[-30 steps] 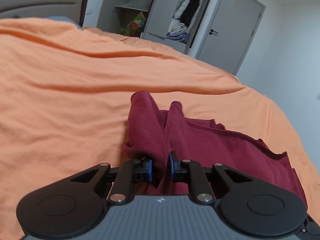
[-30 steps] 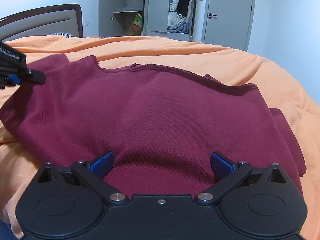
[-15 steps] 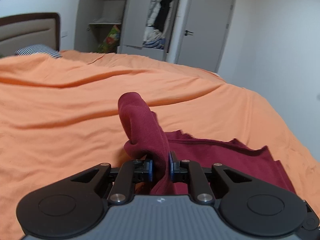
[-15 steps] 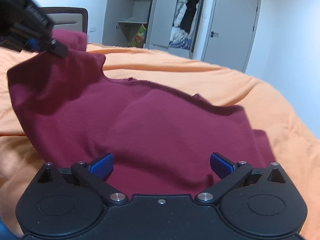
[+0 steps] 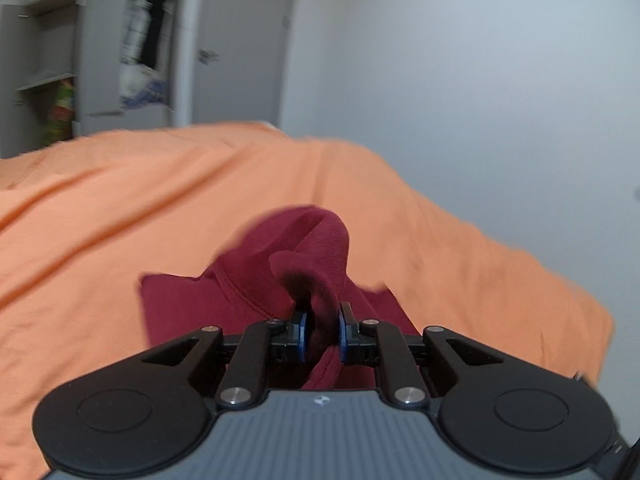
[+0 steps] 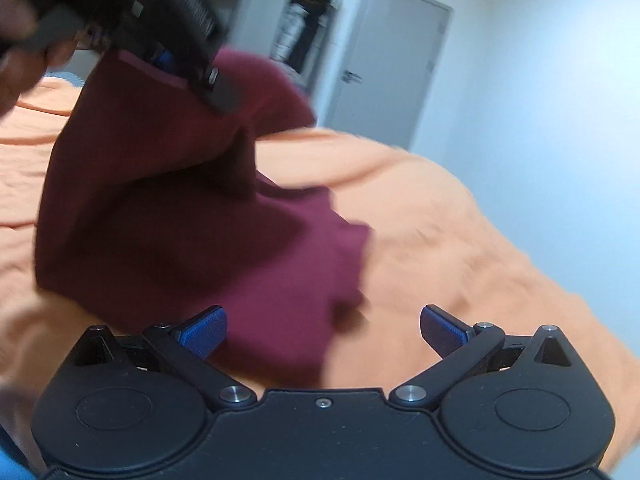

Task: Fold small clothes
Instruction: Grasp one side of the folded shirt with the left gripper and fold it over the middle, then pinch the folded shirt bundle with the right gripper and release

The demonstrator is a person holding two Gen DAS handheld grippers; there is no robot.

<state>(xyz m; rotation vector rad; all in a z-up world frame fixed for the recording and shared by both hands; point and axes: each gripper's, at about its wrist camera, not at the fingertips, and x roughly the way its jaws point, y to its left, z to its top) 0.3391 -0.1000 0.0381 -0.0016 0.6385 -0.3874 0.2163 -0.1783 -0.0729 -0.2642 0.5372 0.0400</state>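
Both views are motion-blurred; white lettering on the left gripper [image 6: 176, 60] is unreadable. Its fingers pinch the maroon garment [image 5: 320, 248], lifted over the orange bed [image 6: 460, 240]. Right gripper [image 6: 322, 330] fingers are spread, holding nothing.

maroon garment [image 6: 168, 216] | knit, soft | one edge lifted — folded over | rest on orange bedspread [image 6: 460, 240]

No legible text. A small white logo mark on the grey ribbed gripper housing [image 5: 320, 400] and white lettering on the black gripper body [image 6: 192, 4] are too blurred to read.
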